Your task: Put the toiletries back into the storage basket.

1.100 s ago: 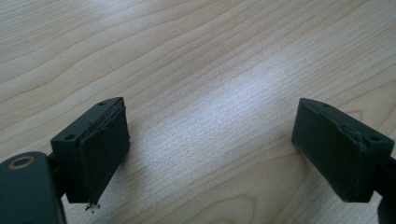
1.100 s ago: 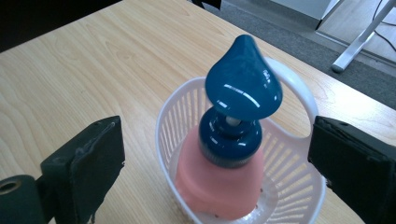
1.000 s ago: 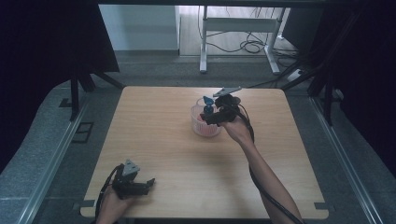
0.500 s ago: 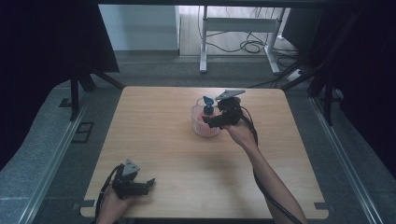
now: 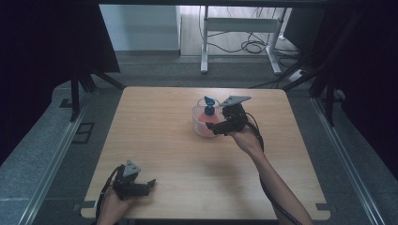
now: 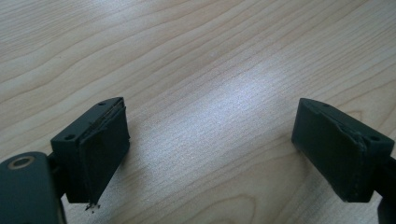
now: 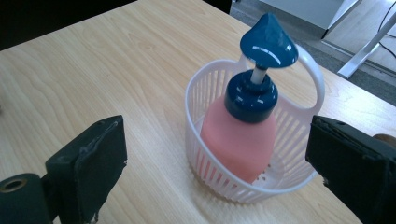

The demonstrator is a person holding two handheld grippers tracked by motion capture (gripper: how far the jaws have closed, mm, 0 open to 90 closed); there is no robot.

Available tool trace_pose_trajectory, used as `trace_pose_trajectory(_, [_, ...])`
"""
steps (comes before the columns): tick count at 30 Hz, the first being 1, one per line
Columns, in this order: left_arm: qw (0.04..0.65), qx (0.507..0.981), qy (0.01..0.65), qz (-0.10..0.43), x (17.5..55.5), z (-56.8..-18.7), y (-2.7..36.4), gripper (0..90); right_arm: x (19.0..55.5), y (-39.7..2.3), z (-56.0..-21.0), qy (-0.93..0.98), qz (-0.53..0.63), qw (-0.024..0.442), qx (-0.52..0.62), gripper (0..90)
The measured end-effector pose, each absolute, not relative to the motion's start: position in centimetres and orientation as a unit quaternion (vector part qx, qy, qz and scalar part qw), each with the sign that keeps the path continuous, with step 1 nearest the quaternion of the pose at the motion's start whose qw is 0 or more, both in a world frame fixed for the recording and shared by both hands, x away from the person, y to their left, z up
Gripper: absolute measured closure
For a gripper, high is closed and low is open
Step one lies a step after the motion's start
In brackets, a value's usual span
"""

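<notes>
A pink pump bottle (image 7: 240,135) with a blue pump head (image 7: 268,40) stands upright in a small white slotted basket (image 7: 205,91) near the table's middle (image 5: 206,115). My right gripper (image 5: 220,126) hovers just beside the basket on its right, open, with nothing between its jaws; in the right gripper view the basket sits ahead between the two pads (image 7: 95,161). My left gripper (image 5: 141,186) rests near the table's front left edge, open over bare wood (image 6: 210,107).
The light wooden table (image 5: 164,140) has free room left and front of the basket. Dark curtains flank both sides. A white desk frame (image 5: 234,28) and cables stand on the floor beyond the far edge.
The right gripper has drawn back slightly toward the person and away from the basket. The left gripper has stayed where it was.
</notes>
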State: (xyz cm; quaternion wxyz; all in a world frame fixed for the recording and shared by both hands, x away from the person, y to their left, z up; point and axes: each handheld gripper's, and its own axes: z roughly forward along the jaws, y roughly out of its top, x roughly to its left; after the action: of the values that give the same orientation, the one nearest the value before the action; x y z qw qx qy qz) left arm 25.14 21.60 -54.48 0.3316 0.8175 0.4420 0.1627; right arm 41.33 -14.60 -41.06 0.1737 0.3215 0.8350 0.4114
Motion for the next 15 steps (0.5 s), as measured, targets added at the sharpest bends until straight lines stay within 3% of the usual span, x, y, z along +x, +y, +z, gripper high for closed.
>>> trace_pose_trajectory(15, [0.333, 0.816, 0.444, 0.163, 25.1, -54.5, 21.6, 10.7, 39.2, -16.3, -41.7, 0.835, 0.420, 0.168, 0.314, 6.0])
